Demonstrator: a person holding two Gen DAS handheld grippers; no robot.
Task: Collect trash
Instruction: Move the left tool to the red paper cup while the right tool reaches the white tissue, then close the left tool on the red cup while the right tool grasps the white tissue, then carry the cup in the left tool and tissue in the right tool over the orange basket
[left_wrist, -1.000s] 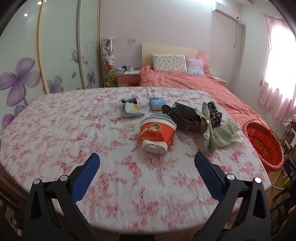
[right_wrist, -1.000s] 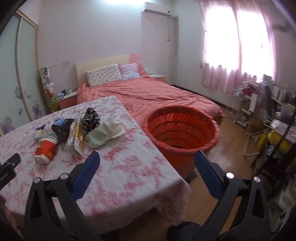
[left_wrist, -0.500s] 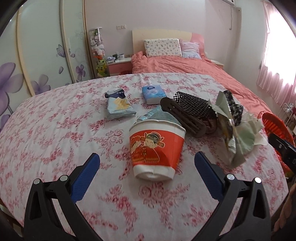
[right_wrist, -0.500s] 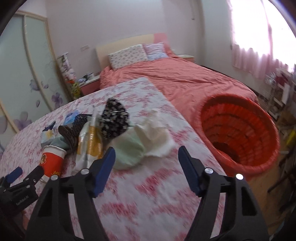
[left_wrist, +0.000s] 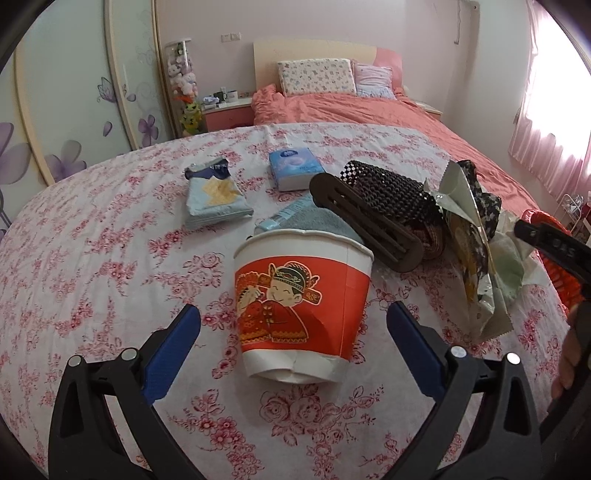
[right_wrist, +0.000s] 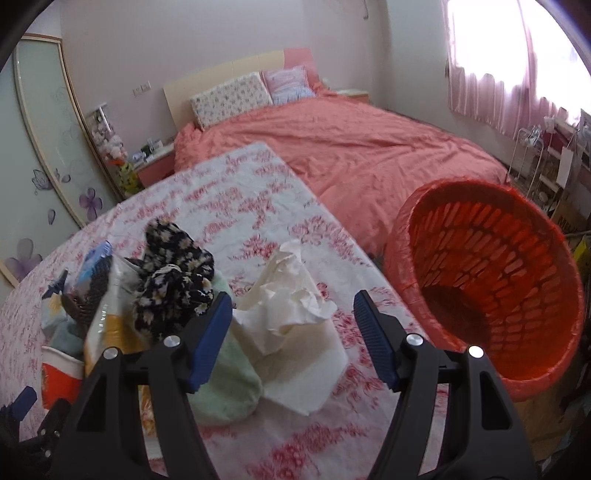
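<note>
A red-and-white paper noodle cup (left_wrist: 303, 280) lies on its side on the floral tablecloth (left_wrist: 92, 258). My left gripper (left_wrist: 292, 308) straddles the cup's base; its jaws are closing, and the blue pads (left_wrist: 173, 347) stand clear of the cup. My right gripper (right_wrist: 291, 297) hovers over a crumpled white tissue (right_wrist: 284, 273), jaws partly narrowed, pads not touching it. A torn foil snack wrapper (left_wrist: 469, 258) stands beside the cup. The red mesh basket (right_wrist: 491, 280) sits beyond the table's right edge.
On the table also lie a blue tissue pack (left_wrist: 295, 168), a blue-white packet (left_wrist: 214, 195), dark slippers (left_wrist: 384, 206), a black floral cloth (right_wrist: 173, 273) and a pale green cloth (right_wrist: 225, 384). A salmon-covered bed (right_wrist: 351, 147) stands behind.
Both grippers came forward and down toward the table. The left one closed in on the cup. The right one swung left from the basket to the tissue and narrowed its jaws.
</note>
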